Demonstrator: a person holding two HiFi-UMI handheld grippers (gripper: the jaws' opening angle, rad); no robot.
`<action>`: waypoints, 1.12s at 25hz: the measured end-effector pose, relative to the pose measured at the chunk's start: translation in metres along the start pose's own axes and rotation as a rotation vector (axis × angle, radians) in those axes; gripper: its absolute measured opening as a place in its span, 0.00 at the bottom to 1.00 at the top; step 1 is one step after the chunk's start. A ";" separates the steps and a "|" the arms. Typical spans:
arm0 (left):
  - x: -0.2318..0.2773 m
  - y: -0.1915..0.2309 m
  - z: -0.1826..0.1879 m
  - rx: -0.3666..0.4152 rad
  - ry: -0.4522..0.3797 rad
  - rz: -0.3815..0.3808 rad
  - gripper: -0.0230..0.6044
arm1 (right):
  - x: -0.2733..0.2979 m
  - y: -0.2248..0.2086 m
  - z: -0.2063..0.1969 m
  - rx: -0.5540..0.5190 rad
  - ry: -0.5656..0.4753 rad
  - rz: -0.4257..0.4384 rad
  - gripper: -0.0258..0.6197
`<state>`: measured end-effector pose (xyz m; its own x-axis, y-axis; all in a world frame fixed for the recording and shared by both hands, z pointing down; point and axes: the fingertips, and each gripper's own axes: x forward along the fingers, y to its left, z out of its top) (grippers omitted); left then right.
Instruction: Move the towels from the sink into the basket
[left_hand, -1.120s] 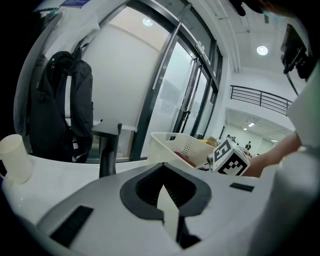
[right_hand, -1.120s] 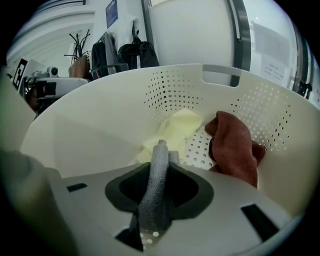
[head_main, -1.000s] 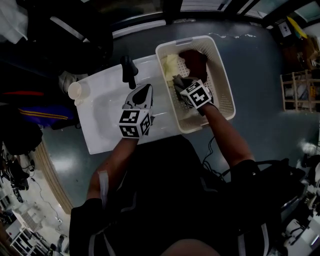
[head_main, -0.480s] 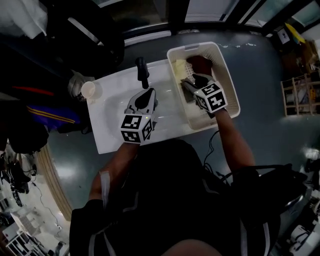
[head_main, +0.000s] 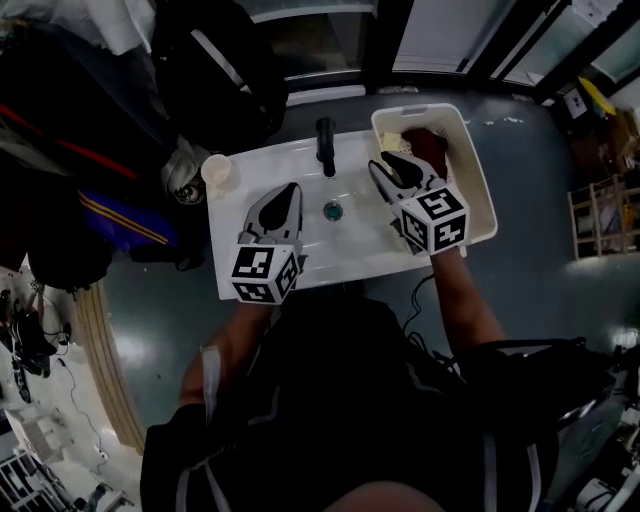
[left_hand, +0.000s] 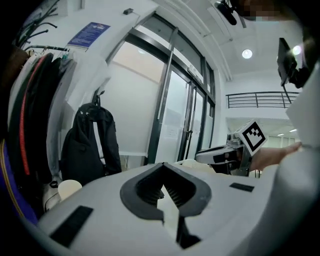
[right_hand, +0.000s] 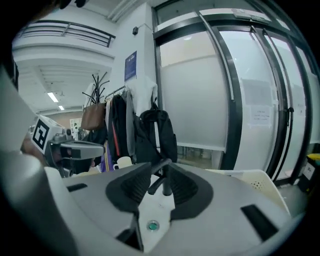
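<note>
Out of the basket since a second ago, the right gripper hovers at the sink's right edge, its empty jaws narrow and closing. The towels lie in the basket just beyond its tips, their shapes dim and partly hidden. The left gripper hangs over the sink, jaws together.

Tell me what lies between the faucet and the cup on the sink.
In the head view, only a bare white stretch of the sink lies between the faucet and the cup; nothing rests on it.

Head cam overhead; gripper cams low, near-level (all share cup).
</note>
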<state>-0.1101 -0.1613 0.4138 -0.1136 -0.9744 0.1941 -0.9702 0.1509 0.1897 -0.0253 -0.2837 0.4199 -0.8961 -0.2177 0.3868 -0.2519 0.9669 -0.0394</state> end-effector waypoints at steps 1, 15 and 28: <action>-0.009 0.005 0.005 0.001 -0.014 0.007 0.05 | -0.001 0.011 0.006 0.001 -0.020 0.008 0.22; -0.100 0.063 0.025 -0.033 -0.091 0.151 0.05 | 0.009 0.107 0.040 -0.007 -0.153 0.039 0.09; -0.115 0.063 0.035 -0.023 -0.125 0.143 0.05 | 0.005 0.129 0.051 -0.024 -0.184 0.032 0.05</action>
<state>-0.1652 -0.0458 0.3693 -0.2770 -0.9557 0.0993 -0.9374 0.2915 0.1908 -0.0808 -0.1664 0.3699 -0.9558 -0.2051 0.2107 -0.2152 0.9762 -0.0258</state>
